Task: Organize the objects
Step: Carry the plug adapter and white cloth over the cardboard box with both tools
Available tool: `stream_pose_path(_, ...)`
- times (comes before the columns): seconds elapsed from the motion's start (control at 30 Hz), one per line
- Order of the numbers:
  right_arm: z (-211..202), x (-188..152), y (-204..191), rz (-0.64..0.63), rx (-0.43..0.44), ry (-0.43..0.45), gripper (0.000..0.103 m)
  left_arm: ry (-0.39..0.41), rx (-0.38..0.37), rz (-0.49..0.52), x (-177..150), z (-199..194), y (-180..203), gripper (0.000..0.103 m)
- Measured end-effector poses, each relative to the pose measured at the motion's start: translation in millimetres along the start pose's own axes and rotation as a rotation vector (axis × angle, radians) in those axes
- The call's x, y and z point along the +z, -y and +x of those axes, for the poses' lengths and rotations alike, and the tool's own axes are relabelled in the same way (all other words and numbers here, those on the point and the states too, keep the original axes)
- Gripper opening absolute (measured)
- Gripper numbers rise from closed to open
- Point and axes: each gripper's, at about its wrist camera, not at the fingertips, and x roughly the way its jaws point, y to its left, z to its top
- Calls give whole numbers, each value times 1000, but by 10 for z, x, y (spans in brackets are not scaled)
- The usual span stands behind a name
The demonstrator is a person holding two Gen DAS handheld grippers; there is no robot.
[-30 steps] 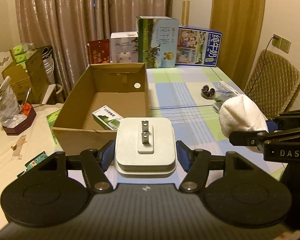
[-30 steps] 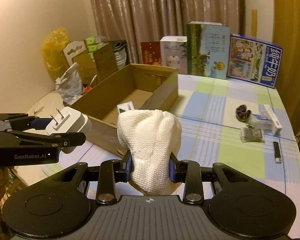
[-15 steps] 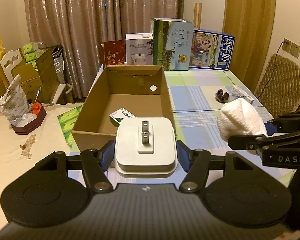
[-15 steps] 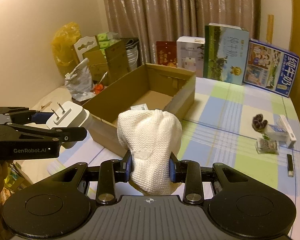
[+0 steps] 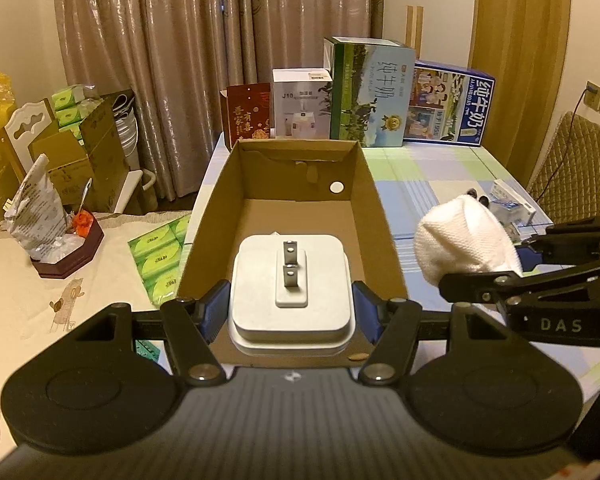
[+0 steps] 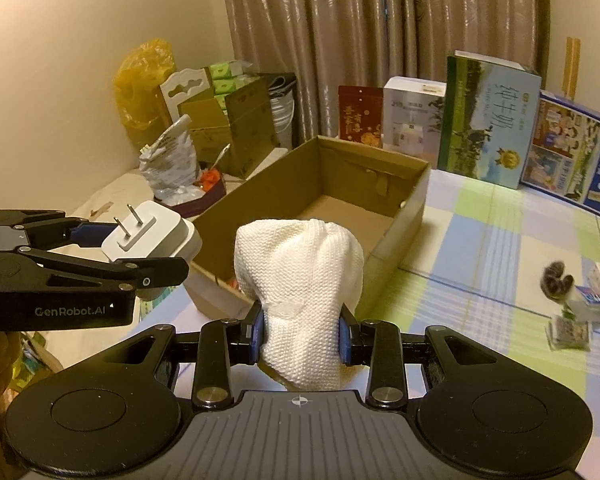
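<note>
Between the blue pads of the left gripper (image 5: 291,312) sits a white plug adapter (image 5: 290,292), clamped with prongs up, over the near end of the open cardboard box (image 5: 364,184). The right gripper (image 6: 300,336) squeezes a white knitted cloth bundle (image 6: 300,272) just beside the box, above the checked tablecloth (image 6: 480,240). Milk cartons (image 5: 370,92) stand behind.

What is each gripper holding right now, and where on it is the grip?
Left gripper: white square plug adapter, clamped by two opposite sides, prongs up. Right gripper: white knitted cloth bundle, pinched near its lower end.
</note>
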Motion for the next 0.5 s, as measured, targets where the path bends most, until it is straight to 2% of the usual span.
stream_pose_path(0.5, 702, 314, 119, 26, 3, -58, 32, -47, 10, 23, 247, 641, -331, 60)
